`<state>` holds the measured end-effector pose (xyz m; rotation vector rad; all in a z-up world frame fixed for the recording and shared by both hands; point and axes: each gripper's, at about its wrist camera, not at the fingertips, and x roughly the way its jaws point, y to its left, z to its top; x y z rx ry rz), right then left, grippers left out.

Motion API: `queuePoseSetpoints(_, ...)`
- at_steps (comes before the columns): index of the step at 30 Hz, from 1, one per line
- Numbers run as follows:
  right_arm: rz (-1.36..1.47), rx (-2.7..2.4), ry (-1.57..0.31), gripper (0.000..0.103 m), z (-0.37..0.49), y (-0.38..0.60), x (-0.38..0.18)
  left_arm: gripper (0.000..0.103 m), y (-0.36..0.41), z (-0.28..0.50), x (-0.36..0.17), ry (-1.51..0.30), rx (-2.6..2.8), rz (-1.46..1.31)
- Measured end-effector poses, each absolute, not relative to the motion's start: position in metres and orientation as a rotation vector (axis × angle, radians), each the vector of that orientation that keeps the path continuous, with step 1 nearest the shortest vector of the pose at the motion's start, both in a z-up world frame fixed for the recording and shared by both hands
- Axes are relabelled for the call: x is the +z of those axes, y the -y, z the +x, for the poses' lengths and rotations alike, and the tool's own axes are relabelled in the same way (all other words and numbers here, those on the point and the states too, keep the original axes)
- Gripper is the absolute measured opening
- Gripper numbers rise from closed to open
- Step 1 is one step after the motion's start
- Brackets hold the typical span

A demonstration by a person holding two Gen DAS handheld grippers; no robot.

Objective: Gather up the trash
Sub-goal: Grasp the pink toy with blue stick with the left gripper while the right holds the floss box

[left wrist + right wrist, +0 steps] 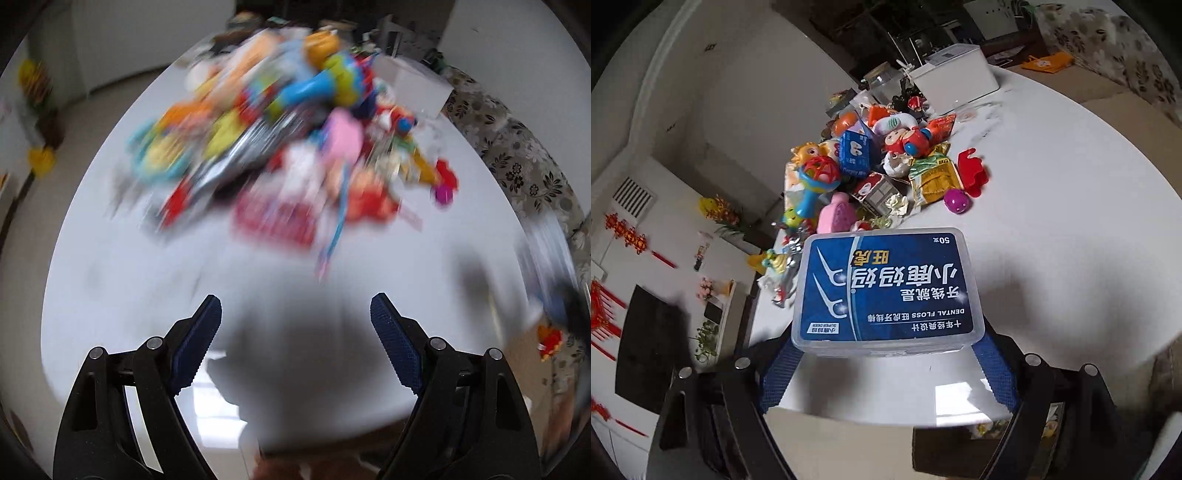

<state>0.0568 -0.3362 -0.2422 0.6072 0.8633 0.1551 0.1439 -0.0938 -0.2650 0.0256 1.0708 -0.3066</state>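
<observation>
Right gripper [886, 345] fingers clamped on dental floss box [886, 291], contents hidden, near toy-and-wrapper pile [882, 162] on table [1071, 240]; left gripper [295, 314] fingers apart, holding nothing.

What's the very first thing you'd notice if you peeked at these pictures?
The blue dental floss box jumps out first, clamped between the right gripper's fingers, close to the camera. Behind it, a colourful pile of toys and wrappers covers the middle of the white table. In the left wrist view, the left gripper is open and empty, and the pile looks blurred.
</observation>
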Motion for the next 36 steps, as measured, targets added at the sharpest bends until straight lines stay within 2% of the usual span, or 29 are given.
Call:
queuePoseSetpoints(5,0.667,0.139,-0.819,0.085,0.028,0.343,-0.235,0.081,0.149,0.220,-0.263,-1.043,-0.256,0.137)
queuePoseSetpoints(9,0.689,0.125,-0.814,0.085,0.014,0.347,-0.236,0.079,0.173,0.258,-0.275,-1.088,-0.211,0.173)
queuePoseSetpoints(10,0.692,0.123,-0.817,0.085,0.012,0.348,-0.237,0.074,0.177,0.264,-0.279,-1.097,-0.191,0.195)
queuePoseSetpoints(11,0.697,0.120,-0.818,0.085,0.010,0.349,-0.239,0.054,0.181,0.269,-0.284,-1.114,-0.185,0.209)
queuePoseSetpoints(14,0.711,0.111,-0.823,0.085,0.007,0.352,-0.243,0.054,0.181,0.272,-0.289,-1.130,-0.164,0.208)
queuePoseSetpoints(19,0.698,0.120,-0.817,0.085,0.011,0.353,-0.238,0.053,0.161,0.252,-0.269,-1.106,-0.240,0.105)
queuePoseSetpoints(27,0.689,0.178,-0.814,0.085,0.027,0.343,-0.232,0.053,0.093,0.197,-0.179,-0.945,-0.446,-0.142)
queuePoseSetpoints(31,0.680,0.218,-0.809,0.085,0.027,0.335,-0.224,0.053,0.066,0.152,-0.142,-0.861,-0.536,-0.160)
queuePoseSetpoints(36,0.622,0.266,-0.851,0.085,0.016,0.319,-0.218,0.053,0.040,0.093,-0.141,-0.873,-0.581,-0.144)
